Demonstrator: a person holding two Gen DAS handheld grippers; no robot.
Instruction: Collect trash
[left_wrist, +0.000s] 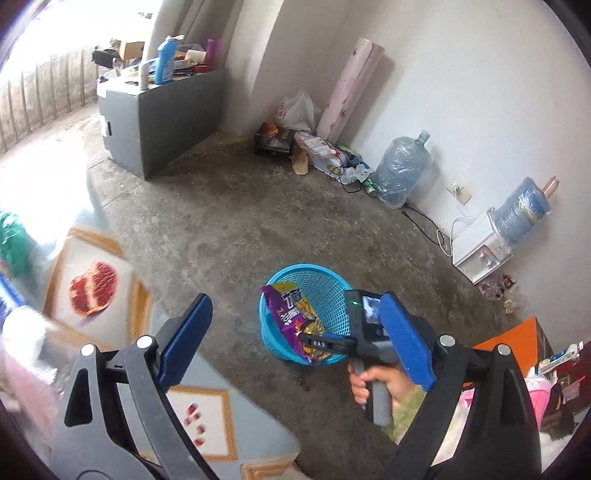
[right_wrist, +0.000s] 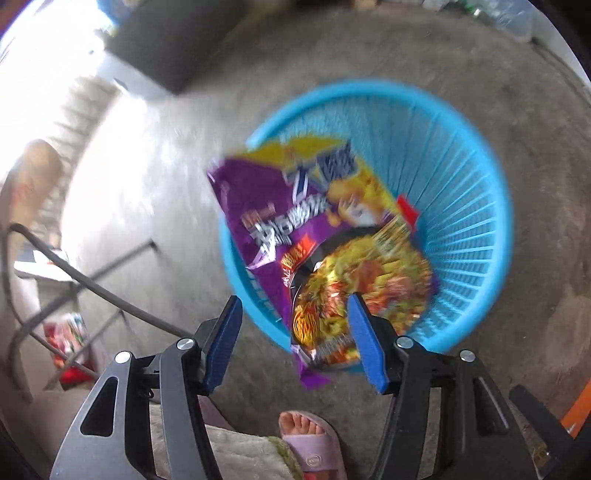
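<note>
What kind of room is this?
Probably a sparse room in a home: bare concrete floor, water jug by the wall, small water dispenser, blue trash basket.

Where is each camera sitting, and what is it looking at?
Left wrist: rides the left gripper, open, looking across the grey concrete floor; shows the hand holding the right gripper.
Right wrist: rides the right gripper, open, looking steeply down; shows a slippered foot.
Shared: round blue plastic basket, purple-yellow snack wrapper.

Left gripper (left_wrist: 295, 347) jaws wide apart, right gripper (right_wrist: 295, 343) half spread, angled downward
</note>
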